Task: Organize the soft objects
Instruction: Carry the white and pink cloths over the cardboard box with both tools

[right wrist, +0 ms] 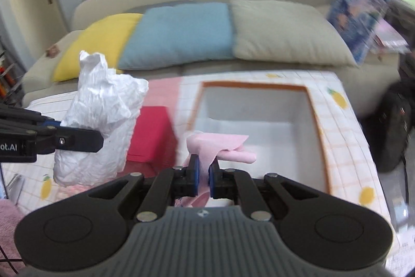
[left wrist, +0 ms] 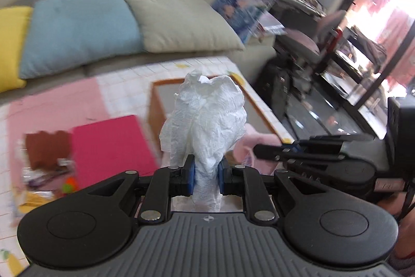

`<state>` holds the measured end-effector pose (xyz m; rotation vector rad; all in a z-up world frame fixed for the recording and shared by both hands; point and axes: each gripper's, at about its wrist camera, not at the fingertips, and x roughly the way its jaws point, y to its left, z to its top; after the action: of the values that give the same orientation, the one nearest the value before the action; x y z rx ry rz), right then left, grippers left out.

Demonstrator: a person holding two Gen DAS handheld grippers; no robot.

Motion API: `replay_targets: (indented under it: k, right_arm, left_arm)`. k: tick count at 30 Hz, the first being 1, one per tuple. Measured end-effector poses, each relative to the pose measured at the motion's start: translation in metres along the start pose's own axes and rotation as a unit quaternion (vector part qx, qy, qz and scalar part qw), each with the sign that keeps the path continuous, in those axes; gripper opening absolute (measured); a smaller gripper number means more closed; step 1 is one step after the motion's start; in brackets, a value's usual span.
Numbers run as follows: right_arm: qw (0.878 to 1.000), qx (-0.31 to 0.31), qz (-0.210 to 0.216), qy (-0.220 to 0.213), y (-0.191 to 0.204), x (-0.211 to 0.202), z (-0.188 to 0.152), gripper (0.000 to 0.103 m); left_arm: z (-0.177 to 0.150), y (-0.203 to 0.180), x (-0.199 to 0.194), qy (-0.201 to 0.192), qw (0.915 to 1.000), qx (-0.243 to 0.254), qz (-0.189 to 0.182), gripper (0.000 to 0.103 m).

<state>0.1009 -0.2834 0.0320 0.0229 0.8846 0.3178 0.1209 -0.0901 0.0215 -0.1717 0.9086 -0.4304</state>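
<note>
Left gripper (left wrist: 206, 174): fingers clamped on crumpled white cloth (left wrist: 205, 121), lifted clear. Right gripper (right wrist: 204, 174): fingers pinching pink cloth (right wrist: 215, 144) before open box (right wrist: 317, 118), likely for deposit.

Black grippers (left wrist: 206, 178) — blue pads (right wrist: 196, 173)

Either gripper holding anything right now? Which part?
Both. Left gripper pinches the crumpled white tissue near its lower end. Right gripper pinches the pink cloth at a hanging fold, the rest draped ahead over the box.

3 cushions (right wrist: 179, 35), 1 white cloth (right wrist: 101, 118), 1 pink cloth (right wrist: 215, 144), 1 box (right wrist: 337, 126), 2 claws (right wrist: 204, 173)
</note>
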Motion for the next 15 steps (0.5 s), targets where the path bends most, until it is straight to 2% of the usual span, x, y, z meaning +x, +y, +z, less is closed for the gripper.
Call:
replay_targets:
  k: [3, 6, 9, 13, 15]
  right_arm:
    - [0.999, 0.030, -0.001, 0.012, -0.020, 0.007, -0.006, 0.005]
    - [0.999, 0.048, 0.003, 0.021, -0.033, 0.012, -0.011, 0.005]
    - [0.998, 0.058, 0.010, 0.034, -0.040, 0.023, -0.015, 0.005]
    - [0.995, 0.076, 0.027, 0.063, -0.051, 0.038, -0.021, 0.005]
    - [0.992, 0.085, 0.039, 0.081, -0.055, 0.048, -0.021, 0.005]
  left_arm:
    - [0.014, -0.004, 0.027, 0.032, 0.9983, -0.028, -0.040, 0.019]
    - [0.024, -0.010, 0.054, 0.056, 0.9965, -0.035, -0.051, 0.019]
    - [0.028, -0.009, 0.086, 0.089, 0.9947, -0.042, -0.030, 0.019]
    - [0.020, 0.006, 0.123, 0.145, 0.9857, -0.085, 0.010, 0.019]
    - [0.016, 0.009, 0.135, 0.163, 0.9825, -0.085, 0.031, 0.019]
